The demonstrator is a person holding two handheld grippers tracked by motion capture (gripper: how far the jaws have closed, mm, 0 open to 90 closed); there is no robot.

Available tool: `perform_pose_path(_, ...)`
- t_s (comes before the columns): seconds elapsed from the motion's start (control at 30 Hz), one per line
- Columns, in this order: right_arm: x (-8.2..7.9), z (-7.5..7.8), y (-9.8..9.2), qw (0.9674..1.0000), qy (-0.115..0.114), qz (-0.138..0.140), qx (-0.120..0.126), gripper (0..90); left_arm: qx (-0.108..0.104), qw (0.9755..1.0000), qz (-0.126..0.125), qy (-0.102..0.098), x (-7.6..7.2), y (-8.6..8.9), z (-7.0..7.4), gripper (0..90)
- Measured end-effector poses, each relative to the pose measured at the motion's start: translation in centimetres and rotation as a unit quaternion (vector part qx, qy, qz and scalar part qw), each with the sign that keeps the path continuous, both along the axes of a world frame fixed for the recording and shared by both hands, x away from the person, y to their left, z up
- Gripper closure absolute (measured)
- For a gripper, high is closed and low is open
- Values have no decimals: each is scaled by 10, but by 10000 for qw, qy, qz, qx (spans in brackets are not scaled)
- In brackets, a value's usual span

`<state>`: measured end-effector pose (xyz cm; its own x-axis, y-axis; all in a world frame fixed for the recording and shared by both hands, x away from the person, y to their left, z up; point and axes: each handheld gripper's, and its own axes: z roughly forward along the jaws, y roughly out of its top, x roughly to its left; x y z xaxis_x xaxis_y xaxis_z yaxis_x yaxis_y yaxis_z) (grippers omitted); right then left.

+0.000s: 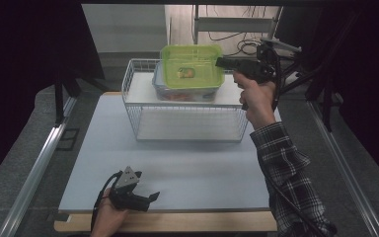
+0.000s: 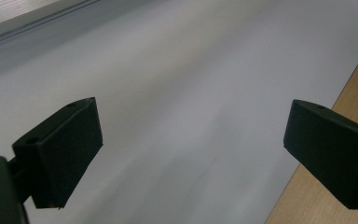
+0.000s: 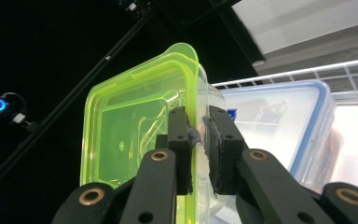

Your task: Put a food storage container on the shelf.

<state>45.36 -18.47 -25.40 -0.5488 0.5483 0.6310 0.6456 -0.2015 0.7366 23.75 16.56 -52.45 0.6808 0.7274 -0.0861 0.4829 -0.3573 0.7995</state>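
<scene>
A white wire basket (image 1: 133,106) stands at the far middle of the pale grey worktop (image 1: 187,168). Inside it sits a clear box with a blue-rimmed lid (image 3: 307,121). Cables (image 1: 246,47) lie on the floor behind.

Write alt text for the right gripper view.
The right gripper is clamped on the rim of a clear container with a green lid, held tilted. Behind it sits a blue-rimmed container in a white wire basket.

1. A white wire basket (image 1: 133,106) stands on the pale grey table mat (image 1: 177,168).
2. The right gripper (image 1: 220,62) holds a green-lidded clear plastic box (image 1: 191,66) above a blue-rimmed box (image 1: 159,88).
3. The left gripper (image 1: 154,196) rests open near the front edge.
</scene>
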Motion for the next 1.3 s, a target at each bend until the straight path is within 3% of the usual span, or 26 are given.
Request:
perform_pose_path(0.47, 13, 1, 17, 9987, -107, -313, -391, 803, -104, 9999, 58, -8, 0, 3, 1, 34)
perform_pose_path(0.9, 17, -1, 29, 9970, -63, -526, -564, 800, -76, 10000, 27, 5, 0, 2, 0, 35)
perform_pose_path(1.07, 15, -1, 31, 9956, -120, -604, -711, 792, -73, 10000, 26, 21, 0, 1, 0, 35)
perform_pose_path(1.3, 13, -1, 36, 9911, -284, -651, -1129, 754, -36, 10000, 6, 22, 0, 1, 0, 35)
